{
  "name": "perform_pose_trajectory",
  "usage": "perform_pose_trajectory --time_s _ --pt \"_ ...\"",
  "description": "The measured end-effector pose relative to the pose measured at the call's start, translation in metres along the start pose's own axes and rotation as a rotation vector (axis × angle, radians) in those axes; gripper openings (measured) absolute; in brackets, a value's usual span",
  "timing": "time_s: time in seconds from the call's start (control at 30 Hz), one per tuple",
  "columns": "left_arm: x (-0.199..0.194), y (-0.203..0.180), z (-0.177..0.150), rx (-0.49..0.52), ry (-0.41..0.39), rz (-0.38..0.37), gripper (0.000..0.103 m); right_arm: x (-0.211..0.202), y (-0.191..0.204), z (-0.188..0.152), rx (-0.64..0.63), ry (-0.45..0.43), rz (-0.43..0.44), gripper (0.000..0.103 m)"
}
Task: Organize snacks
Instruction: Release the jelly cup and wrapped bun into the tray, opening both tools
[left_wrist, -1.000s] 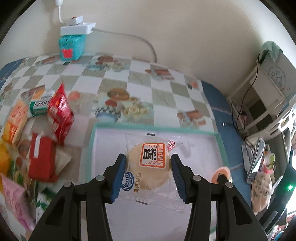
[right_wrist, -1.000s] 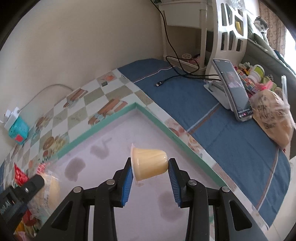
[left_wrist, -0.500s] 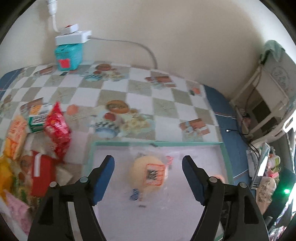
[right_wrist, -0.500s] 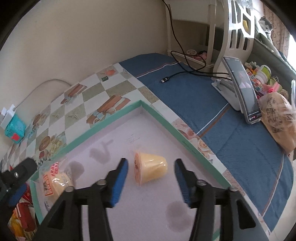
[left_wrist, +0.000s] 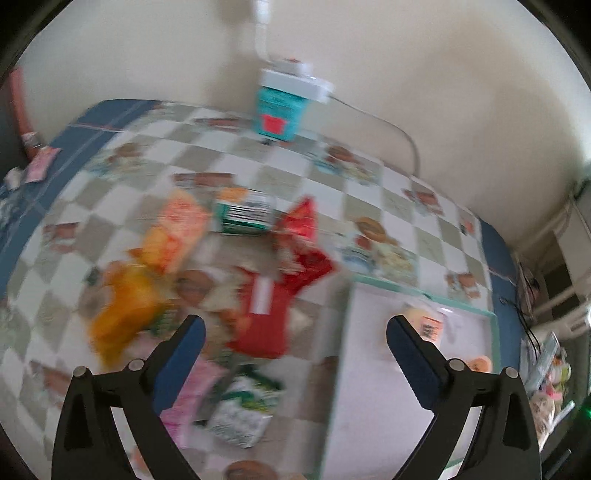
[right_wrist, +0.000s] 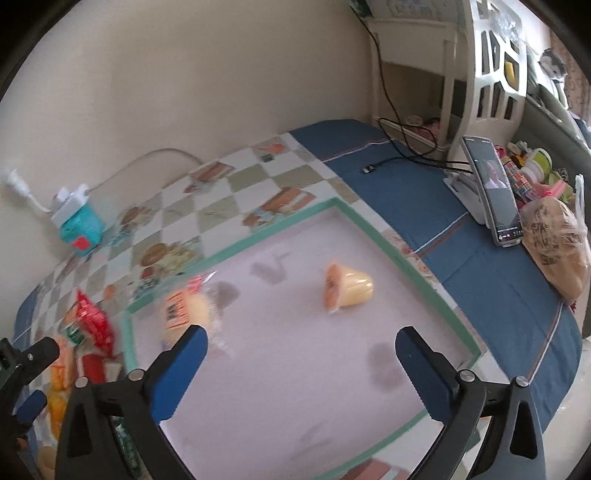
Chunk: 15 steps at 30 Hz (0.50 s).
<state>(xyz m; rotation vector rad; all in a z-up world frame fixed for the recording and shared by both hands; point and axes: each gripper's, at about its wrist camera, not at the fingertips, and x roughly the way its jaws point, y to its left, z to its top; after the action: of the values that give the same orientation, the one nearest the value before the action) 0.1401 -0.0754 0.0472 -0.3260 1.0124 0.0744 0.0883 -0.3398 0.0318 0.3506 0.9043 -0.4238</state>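
Note:
A pale mat with a green border (right_wrist: 424, 258) lies on the checkered cloth. On it a yellow jelly cup (right_wrist: 349, 288) lies on its side, and a round cake in a clear wrapper (right_wrist: 186, 308) rests near the mat's left edge (left_wrist: 424, 325). My right gripper (right_wrist: 301, 363) hangs above the mat, jaws opening wide, nothing between them. My left gripper (left_wrist: 295, 349) is over a blurred heap of snack packets (left_wrist: 258, 306), jaws opening, empty. The left gripper (right_wrist: 22, 369) also shows at the right wrist view's left edge.
A teal box with a white power strip (left_wrist: 280, 107) stands by the wall. A phone on a stand (right_wrist: 495, 195), a cable (right_wrist: 399, 158) and a filled plastic bag (right_wrist: 557, 243) sit on the blue cloth to the right. White furniture (right_wrist: 480, 74) rises behind.
Both grippers let go and opened wide: the cake and the jelly cup now lie on the mat. My left gripper swung left over the snack heap. My right gripper pulled back and up.

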Motion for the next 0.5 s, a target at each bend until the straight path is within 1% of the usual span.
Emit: perform_pose_trajectory --time_s 0.1,0.23,0.4,0.5 --pt "-0.016 0.026 -0.005 -0.047 -0.040 0.051 0.099 -0.010 0.009 -0.008 -0.025 -0.008 0.014 0.103" --pt "-0.027 0.052 -0.013 -0.086 -0.042 0.105 0.099 -0.020 0.024 -0.023 -0.066 -0.009 0.035 0.103" --pt "-0.039 0.078 -0.021 -0.118 -0.056 0.133 0.099 -0.036 0.051 -0.045 -0.126 -0.036 0.080 0.103" --pt "-0.047 0.095 -0.024 -0.146 -0.064 0.136 0.099 -0.050 0.070 -0.055 -0.169 -0.076 0.154 0.103"
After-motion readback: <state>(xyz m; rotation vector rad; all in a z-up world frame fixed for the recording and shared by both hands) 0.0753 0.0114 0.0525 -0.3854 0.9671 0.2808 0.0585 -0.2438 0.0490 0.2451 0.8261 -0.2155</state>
